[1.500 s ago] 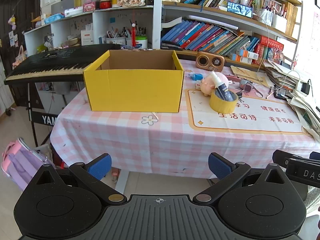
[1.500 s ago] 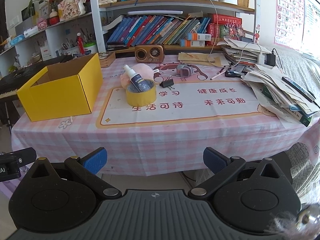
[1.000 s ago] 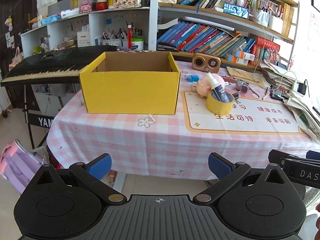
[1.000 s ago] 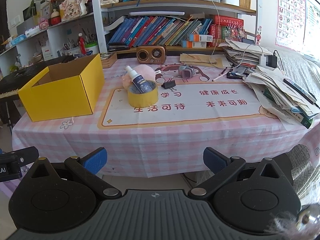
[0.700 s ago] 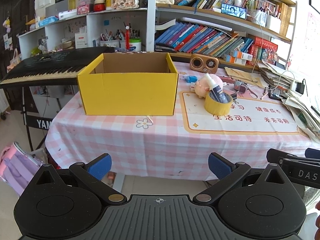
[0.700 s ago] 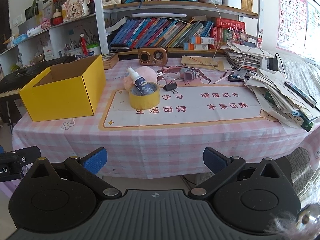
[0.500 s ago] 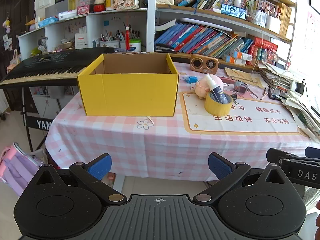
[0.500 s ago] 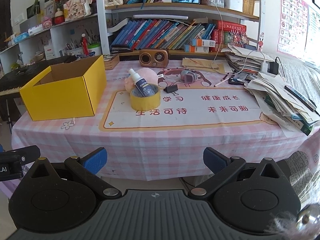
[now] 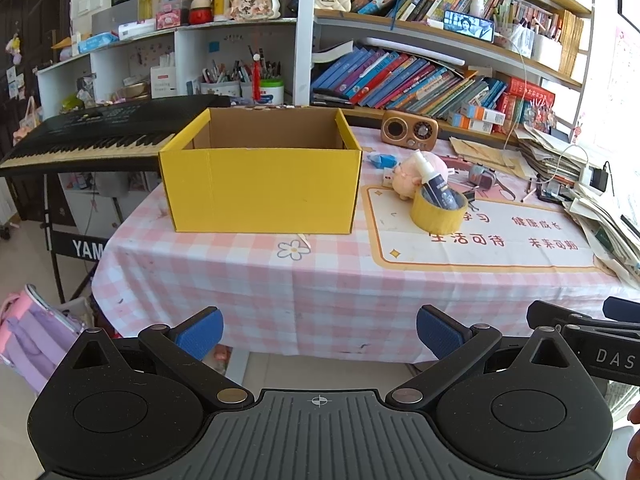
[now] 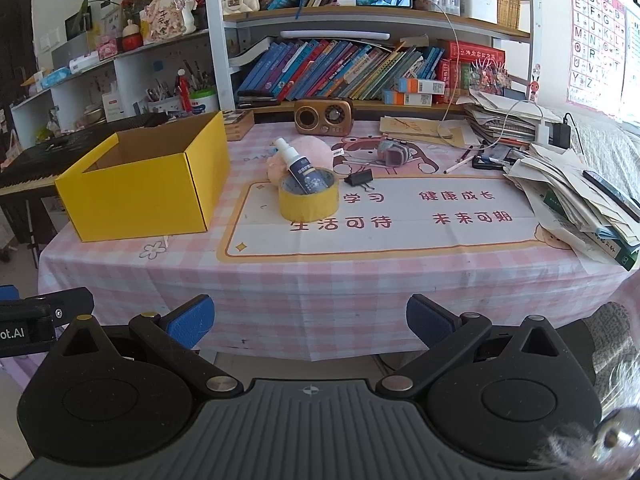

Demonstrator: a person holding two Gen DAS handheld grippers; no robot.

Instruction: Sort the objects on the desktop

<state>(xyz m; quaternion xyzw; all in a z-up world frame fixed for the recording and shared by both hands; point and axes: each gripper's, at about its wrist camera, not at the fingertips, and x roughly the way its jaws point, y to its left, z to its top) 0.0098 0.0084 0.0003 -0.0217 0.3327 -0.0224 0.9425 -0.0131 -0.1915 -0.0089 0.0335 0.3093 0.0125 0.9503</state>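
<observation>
An open yellow cardboard box (image 9: 262, 188) (image 10: 148, 196) stands on the left of the pink checked table (image 9: 320, 288). To its right a roll of yellow tape (image 9: 438, 214) (image 10: 308, 200) holds a small spray bottle (image 9: 434, 186) (image 10: 298, 166) leaning inside it. A pink plush pig (image 9: 408, 172) (image 10: 308, 146) lies behind the roll. A black binder clip (image 10: 360, 178) and a small purple watch (image 10: 394, 152) lie further right. My left gripper (image 9: 318, 330) and right gripper (image 10: 308, 320) both hang open in front of the table edge, holding nothing.
A printed desk mat (image 10: 400, 220) covers the table's right half. Stacked papers and books (image 10: 580, 196) crowd the right edge. A wooden radio (image 10: 324, 116) sits at the back under bookshelves. A black keyboard (image 9: 96, 136) stands left of the table, a pink backpack (image 9: 28, 340) on the floor.
Both grippers have drawn back and risen slightly, so the table looks a little smaller and lower. Nothing on the table has moved.
</observation>
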